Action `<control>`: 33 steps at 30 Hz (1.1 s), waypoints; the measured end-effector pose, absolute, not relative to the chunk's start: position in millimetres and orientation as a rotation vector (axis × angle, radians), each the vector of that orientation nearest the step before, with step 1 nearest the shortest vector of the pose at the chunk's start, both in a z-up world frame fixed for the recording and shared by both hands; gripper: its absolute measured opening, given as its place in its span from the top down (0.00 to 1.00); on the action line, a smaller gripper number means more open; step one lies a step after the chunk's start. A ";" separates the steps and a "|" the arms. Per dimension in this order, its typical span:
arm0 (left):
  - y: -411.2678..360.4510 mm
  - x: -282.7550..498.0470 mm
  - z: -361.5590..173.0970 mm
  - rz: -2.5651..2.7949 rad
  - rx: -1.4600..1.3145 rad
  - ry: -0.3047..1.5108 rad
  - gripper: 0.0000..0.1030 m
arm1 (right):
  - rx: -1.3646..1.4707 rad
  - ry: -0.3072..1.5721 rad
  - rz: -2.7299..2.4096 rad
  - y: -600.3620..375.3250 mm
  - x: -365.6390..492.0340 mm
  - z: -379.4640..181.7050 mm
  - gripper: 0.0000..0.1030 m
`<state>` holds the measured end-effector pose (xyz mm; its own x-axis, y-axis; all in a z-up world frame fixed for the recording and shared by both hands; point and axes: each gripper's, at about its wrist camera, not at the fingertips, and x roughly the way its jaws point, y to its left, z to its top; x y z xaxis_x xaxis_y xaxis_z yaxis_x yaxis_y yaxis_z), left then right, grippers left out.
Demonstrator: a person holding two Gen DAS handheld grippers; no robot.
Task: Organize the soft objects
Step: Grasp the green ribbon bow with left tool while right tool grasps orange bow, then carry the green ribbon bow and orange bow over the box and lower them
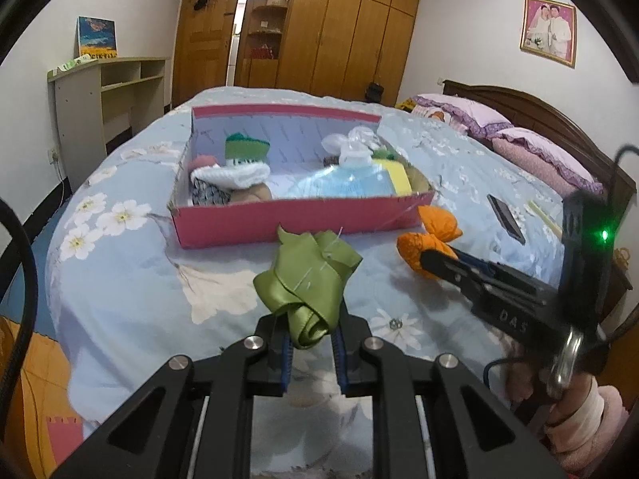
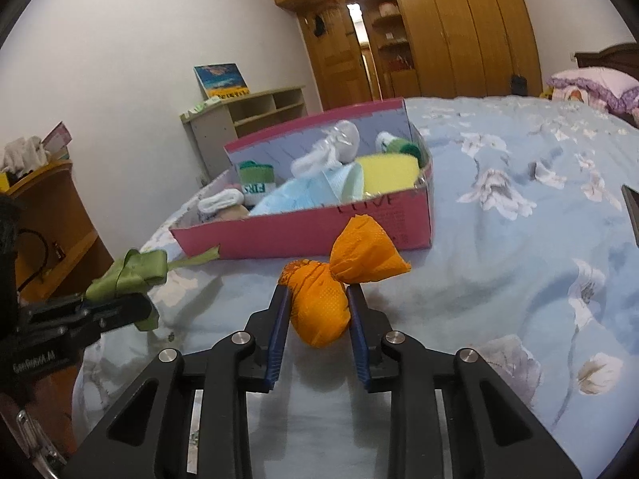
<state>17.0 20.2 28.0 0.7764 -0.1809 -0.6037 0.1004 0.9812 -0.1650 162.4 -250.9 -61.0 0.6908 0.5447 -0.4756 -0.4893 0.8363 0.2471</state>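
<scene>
Left gripper (image 1: 311,343) is clenching the green ribbon (image 1: 309,283) just in front of the pink box (image 1: 279,223) on the bed (image 1: 131,279), while right gripper (image 2: 317,311) is gripping the orange cloth (image 2: 319,307) near the box's right front corner.

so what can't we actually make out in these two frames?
- Bottom of the pink cardboard box: both views, hidden by piled soft items and its near wall.
- Writing on the box wall: right wrist view, too blurred to read.
- Dark flat slab on the bed: right wrist view, cut off by the frame edge.
</scene>
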 end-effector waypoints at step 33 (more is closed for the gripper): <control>35.4 90.3 95.6 -0.126 -0.146 0.562 0.84 | 0.095 0.517 0.638 -253.2 173.7 -14.2 0.72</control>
